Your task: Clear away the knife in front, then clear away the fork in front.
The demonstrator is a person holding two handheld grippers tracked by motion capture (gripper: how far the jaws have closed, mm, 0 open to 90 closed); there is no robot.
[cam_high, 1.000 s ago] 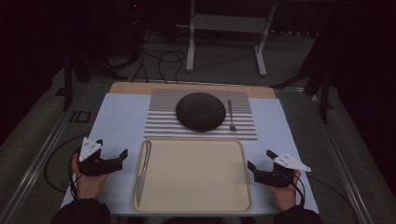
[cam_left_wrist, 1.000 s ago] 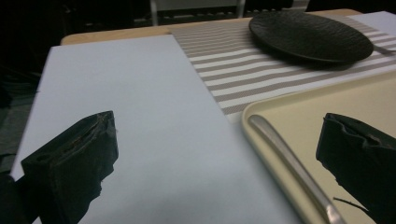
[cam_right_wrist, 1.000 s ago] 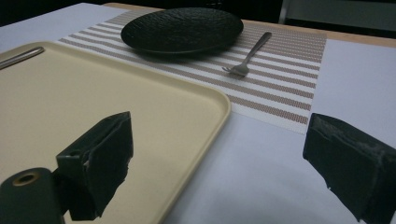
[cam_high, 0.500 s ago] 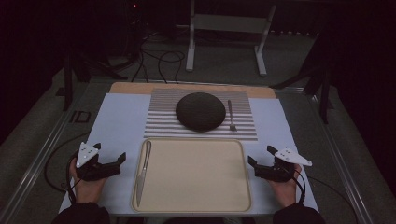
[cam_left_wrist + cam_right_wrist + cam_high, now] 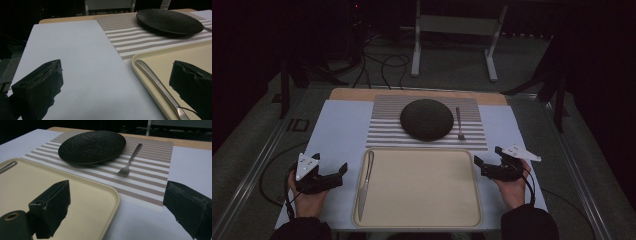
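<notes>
Knife (image 5: 364, 180) lies along the left inner edge of the cream tray (image 5: 422, 220), handle toward the far side, blade toward the person; it is the item nearest the left gripper (image 5: 343, 170), so likely the piece in hand.

Table (image 5: 337, 130): pale sheet over a wooden top, a wood strip showing at the far edge. Tray sits at the near centre, between the two hands, probably as the holding spot for cutlery. Striped placemat (image 5: 382, 130) just beyond it, touching or nearly touching the tray's far rim. Dark plate (image 5: 427, 119) at the mat's centre; fork (image 5: 459, 122) just right of the plate, tines toward the person. Reads as a place setting half laid, the knife not yet set out.

Left gripper rests on the sheet just left of the tray, jaws wide apart, nothing between them; knife handle (image 5: 155, 82) lies close to its right jaw. Right gripper (image 5: 478, 163) rests off the tray's right rim, jaws equally wide, holding nothing, aimed toward plate and fork (image 5: 128, 162).

No brand, label or legible writing made out.
</notes>
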